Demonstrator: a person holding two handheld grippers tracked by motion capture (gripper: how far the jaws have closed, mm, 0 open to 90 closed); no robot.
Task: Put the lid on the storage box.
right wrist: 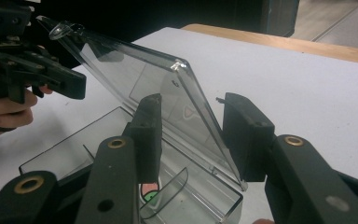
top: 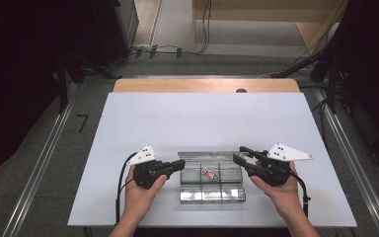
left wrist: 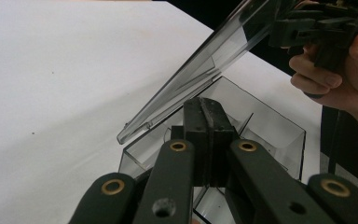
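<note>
**Lid half up on the clear box, one claw on each end**

The left claw (left wrist: 204, 122) has its jaws pressed together with nothing between them; its tip sits at the box's (top: 212, 195) left end, over the open tray and just under the raised lid (left wrist: 200, 70). The right claw (right wrist: 193, 140) stands with its jaws apart, one on each side of the lid's right edge; whether the pads actually touch the plastic is hard to tell from its own view, so I would treat the lid as straddled, not gripped.

The box is a clear, hinged, divided case lying near the front middle of the white bench (top: 177, 118). Its lid tilts up and back from the far long edge. A small pink and green item (top: 209, 174) lies in a middle compartment, under the tilted lid.

The step in hand looks like swinging the lid fully open, or holding it while the item is dealt with. To do it well:

- Keep the left claw low against the tray end as a brace, so the light box does not slide or tip
- Move the right claw in an arc about the hinge, not straight up, or the whole case will lift
- Close the right jaws only lightly; thin clear plastic flexes and can slip free
- Go slowly near the end of the swing, since the lid may drop back on the bench
</note>
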